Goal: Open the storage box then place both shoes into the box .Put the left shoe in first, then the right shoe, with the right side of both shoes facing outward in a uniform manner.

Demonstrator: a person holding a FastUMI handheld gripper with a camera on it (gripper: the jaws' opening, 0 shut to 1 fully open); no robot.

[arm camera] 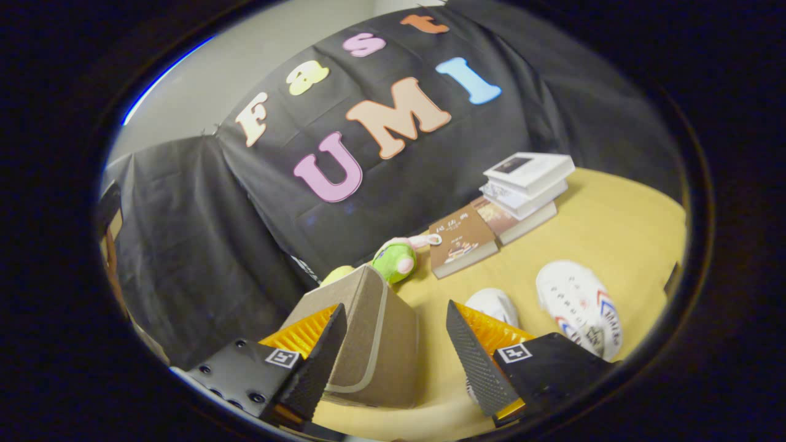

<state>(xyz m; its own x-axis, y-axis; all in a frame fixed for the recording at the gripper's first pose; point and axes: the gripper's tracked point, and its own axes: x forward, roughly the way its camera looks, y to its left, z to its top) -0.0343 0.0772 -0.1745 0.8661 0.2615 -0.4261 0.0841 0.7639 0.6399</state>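
Note:
A tan fabric storage box [368, 331] stands on the yellow table [614, 227], its near corner reaching into the gap between my fingers. My gripper [393, 344] is open, hovering above the box with nothing held. Two white shoes lie to the right of the box: one shoe [580, 307] with red and blue side marks lies beyond the right finger, and the other shoe [494, 306] is partly hidden behind that finger. I cannot tell whether the box lid is open.
A green plush toy [396, 258] sits just behind the box by the black cloth wall. A brown book [460, 242] lies beside it, and a stack of books [525, 184] stands farther back on the table.

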